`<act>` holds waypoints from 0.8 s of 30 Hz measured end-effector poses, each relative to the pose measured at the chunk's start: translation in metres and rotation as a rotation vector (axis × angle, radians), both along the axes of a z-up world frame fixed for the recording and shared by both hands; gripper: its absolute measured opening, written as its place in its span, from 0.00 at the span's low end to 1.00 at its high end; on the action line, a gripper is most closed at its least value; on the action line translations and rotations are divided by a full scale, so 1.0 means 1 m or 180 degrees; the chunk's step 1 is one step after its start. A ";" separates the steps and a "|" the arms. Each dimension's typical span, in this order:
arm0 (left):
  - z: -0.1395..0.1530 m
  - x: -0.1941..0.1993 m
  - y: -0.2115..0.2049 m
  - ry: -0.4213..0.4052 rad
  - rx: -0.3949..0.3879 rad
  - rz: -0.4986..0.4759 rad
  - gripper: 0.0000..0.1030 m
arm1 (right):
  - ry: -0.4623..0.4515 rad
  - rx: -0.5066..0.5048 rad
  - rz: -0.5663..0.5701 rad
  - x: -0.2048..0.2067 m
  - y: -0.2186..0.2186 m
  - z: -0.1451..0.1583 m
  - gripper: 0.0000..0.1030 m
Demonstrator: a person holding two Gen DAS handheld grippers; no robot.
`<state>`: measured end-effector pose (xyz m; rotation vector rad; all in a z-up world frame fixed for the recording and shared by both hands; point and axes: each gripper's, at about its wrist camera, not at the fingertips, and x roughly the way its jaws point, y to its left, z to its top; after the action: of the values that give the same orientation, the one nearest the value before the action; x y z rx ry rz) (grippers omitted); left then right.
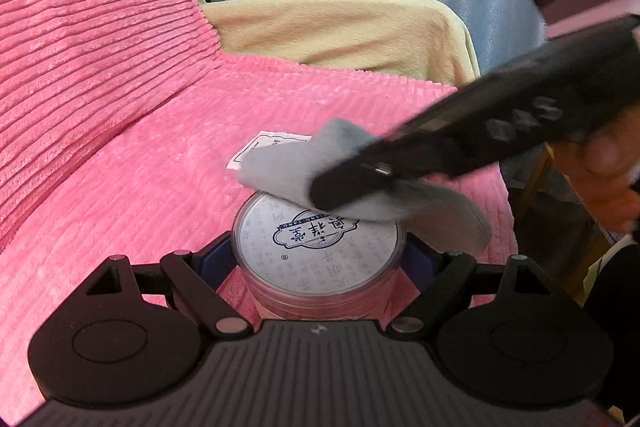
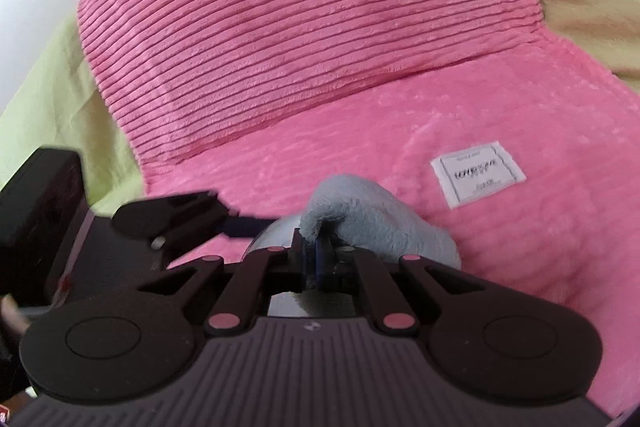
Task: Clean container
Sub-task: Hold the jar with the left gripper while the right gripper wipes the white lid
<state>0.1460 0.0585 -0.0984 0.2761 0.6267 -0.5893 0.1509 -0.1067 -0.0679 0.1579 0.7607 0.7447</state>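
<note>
Left gripper [image 1: 318,255] clamps container [image 1: 318,247]; right gripper [image 2: 314,259] presses cloth [image 1: 280,175] atop.

Bright, even light — edges (fisheye) blurred

Round clear-plastic container [image 1: 318,247]: white printed lid with a blue emblem, upright on pink corduroy blanket [image 1: 120,147]. Grey fleece cleaning cloth [image 1: 280,171]: folded, resting on lid's far edge.
</note>
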 end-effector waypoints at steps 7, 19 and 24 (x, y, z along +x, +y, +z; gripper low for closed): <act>0.000 -0.001 -0.002 0.0002 0.0032 0.0011 0.83 | 0.0131 0.0218 0.0172 -0.001 0.017 -0.005 0.02; 0.001 0.002 -0.005 0.0019 0.0015 0.0053 0.83 | -0.0010 -0.0105 0.0069 0.000 0.027 0.000 0.01; 0.002 0.004 -0.007 0.0017 0.0034 0.0056 0.83 | -0.0090 -0.0294 0.0013 -0.002 0.029 0.004 0.01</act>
<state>0.1499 0.0517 -0.0967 0.2790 0.6370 -0.5702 0.1487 -0.0779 -0.0635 0.0624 0.7671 0.7129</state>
